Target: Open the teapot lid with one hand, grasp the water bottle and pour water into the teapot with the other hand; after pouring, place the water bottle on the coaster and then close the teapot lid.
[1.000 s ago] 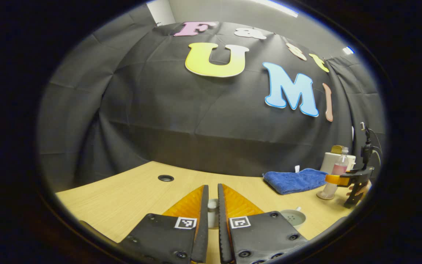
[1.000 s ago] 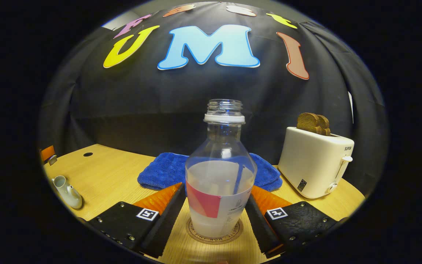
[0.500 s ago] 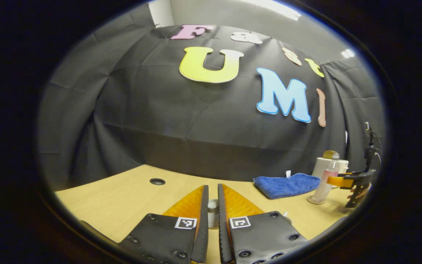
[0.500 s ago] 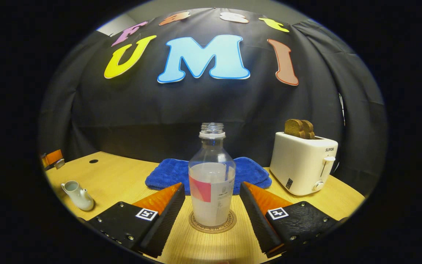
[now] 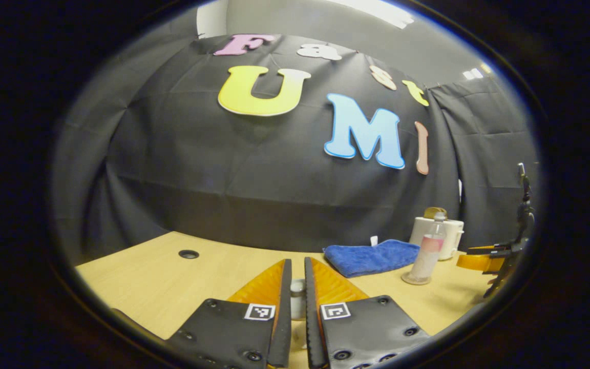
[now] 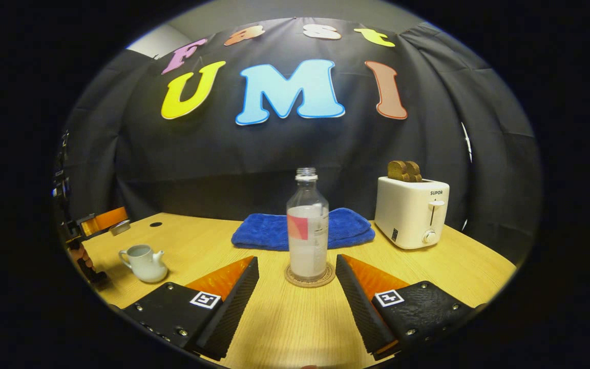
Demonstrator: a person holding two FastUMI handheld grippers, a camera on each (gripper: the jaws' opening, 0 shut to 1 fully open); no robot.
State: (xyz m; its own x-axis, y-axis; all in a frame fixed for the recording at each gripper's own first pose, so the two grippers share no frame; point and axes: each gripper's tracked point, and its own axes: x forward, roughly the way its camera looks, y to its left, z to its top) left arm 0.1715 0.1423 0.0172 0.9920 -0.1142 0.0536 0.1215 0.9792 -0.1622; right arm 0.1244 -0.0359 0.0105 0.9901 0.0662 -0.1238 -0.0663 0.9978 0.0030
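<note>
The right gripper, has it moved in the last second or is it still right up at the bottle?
Yes. The right gripper has backed away from the water bottle, which stands on its coaster and now looks smaller and farther off, clear of the open fingers.

A light wood-grain tabletop [image 6: 285,328] fills the foreground, with a small round black cable hole [image 5: 188,253] near its far left edge. Black cloth [image 6: 254,148] hangs in creased folds right behind the tabletop's far edge and wraps round both sides as the booth's wall. Above the cloth rises a plain grey room wall [image 5: 295,20], where a bright strip ceiling light [image 5: 377,6] glows at the top and a smaller light [image 5: 471,74] shows further right.
</note>
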